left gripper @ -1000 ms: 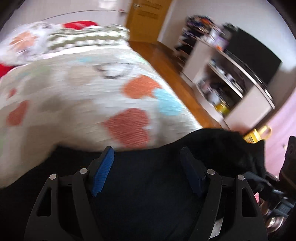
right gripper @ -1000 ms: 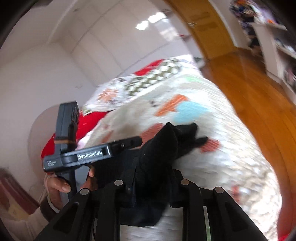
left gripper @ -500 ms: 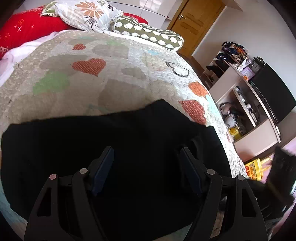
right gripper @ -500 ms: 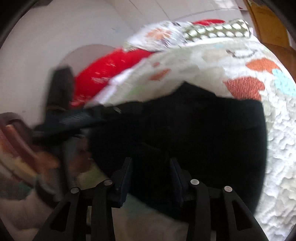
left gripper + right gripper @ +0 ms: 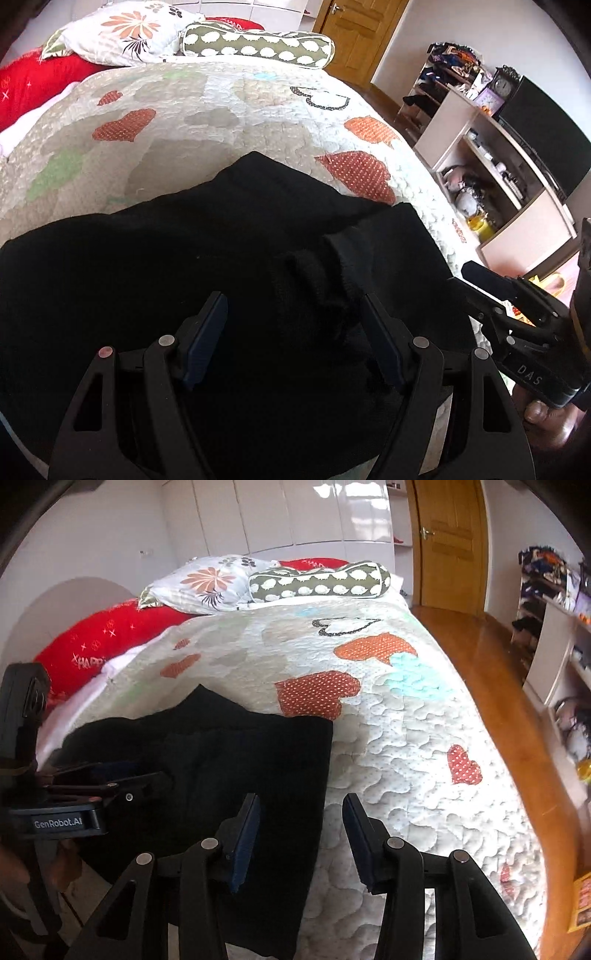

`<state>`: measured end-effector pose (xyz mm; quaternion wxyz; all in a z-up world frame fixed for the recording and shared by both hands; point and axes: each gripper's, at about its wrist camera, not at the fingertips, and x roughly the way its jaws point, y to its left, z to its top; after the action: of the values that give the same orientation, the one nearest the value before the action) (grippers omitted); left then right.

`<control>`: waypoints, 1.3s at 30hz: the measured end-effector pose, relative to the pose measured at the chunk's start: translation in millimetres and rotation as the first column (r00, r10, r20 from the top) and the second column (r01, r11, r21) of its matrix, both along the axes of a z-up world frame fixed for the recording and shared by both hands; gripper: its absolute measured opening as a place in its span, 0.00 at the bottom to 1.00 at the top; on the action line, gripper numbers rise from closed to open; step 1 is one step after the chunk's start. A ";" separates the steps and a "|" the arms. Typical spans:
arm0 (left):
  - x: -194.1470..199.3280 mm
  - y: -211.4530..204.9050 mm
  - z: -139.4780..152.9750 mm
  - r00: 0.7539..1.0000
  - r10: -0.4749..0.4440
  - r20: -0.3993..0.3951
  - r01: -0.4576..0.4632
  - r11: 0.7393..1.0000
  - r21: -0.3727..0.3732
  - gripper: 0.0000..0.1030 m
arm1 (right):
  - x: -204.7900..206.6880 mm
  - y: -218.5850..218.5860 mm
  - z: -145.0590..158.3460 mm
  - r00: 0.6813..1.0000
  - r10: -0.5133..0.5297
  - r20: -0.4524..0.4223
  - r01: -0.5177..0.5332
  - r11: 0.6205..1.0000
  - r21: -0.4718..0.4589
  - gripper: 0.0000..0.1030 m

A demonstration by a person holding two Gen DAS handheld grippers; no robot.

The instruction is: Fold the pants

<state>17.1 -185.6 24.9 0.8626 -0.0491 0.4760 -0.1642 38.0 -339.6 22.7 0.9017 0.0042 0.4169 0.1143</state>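
- Where the quilted bed cover with orange and teal heart patches runs toward the pillows at the far end, the black soft-knit pants lie on its near left part, close to the near edge of the bed.
- As far as the views show, the pants' long axis runs left to right across the bed, with a straight right edge and a peak of cloth pointing far.
- Left tongs hover wide open right over the cloth, a rumpled ridge of fabric just inside the right finger; they grip nothing.
- Right tongs are also open and empty, straddling the pants' right edge: left finger over black cloth, right finger over bare quilt.
- Judged from this, both tongs are close enough to pinch cloth; the right ones are placed to take that edge.
- Only the left wrist view shows the rumpled ridge; only the right wrist view shows the clean right edge.
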 end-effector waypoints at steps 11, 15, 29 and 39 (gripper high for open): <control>1.5 -3.6 -4.5 1.000 -0.003 0.005 0.003 1.000 0.025 0.72 | -2.7 1.6 -1.4 1.000 0.004 0.000 -0.004 0.999 -0.053 0.44; 1.2 -4.5 -5.1 1.000 -0.006 0.011 0.006 1.000 0.030 0.72 | -1.9 3.5 -4.7 1.000 0.012 -0.009 -0.012 0.998 -0.058 0.44; 0.4 -7.8 -5.3 0.999 0.024 0.026 -0.025 0.999 0.029 0.72 | -3.5 6.2 -8.8 0.999 0.012 -0.033 -0.014 0.997 -0.075 0.44; -9.3 -24.1 1.1 0.998 -0.014 0.064 0.012 0.999 0.038 0.20 | -6.2 -18.4 -5.9 0.998 -0.044 -0.041 0.043 0.999 -0.023 0.44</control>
<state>7.8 -209.6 26.0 0.8770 -0.0245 0.4515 -0.1625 31.8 -358.0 16.8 0.8951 0.0057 0.4368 0.0899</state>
